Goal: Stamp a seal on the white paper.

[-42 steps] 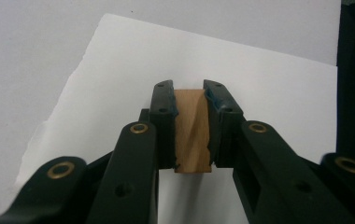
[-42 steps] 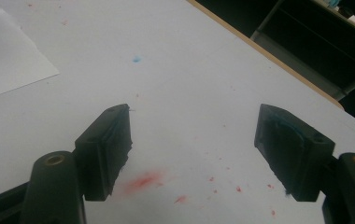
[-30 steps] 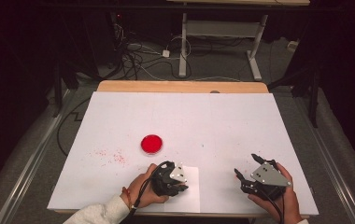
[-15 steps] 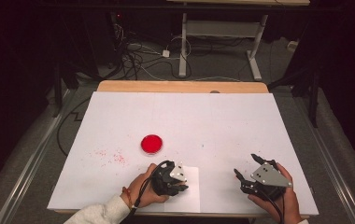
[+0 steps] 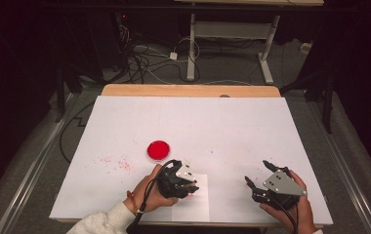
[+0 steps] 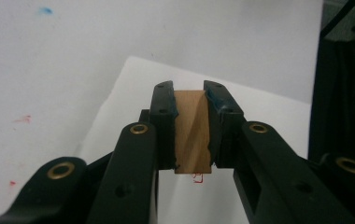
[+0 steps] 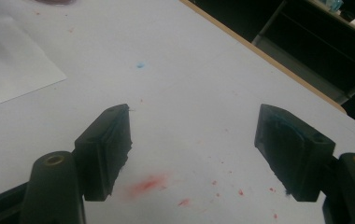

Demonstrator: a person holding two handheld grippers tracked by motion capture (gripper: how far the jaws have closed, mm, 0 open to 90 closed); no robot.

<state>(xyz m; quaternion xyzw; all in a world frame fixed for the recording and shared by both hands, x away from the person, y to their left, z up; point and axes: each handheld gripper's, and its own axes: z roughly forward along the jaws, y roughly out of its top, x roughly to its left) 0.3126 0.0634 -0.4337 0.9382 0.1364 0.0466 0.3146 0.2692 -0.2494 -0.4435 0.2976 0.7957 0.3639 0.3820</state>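
Tabletop [image 5: 222,126] far half bare: open passage across whole width. Red dish [image 5: 158,149] only standing obstacle, near left gripper [image 5: 186,183]. Flat paper sheet [image 5: 195,204] under it, no hindrance. Wide clear gap between left gripper and right gripper [image 5: 257,178].

the white-covered table [image 5: 252,126] carries a red dish [image 5: 158,149] at seven o'clock and a paper sheet [image 5: 193,207] at six.
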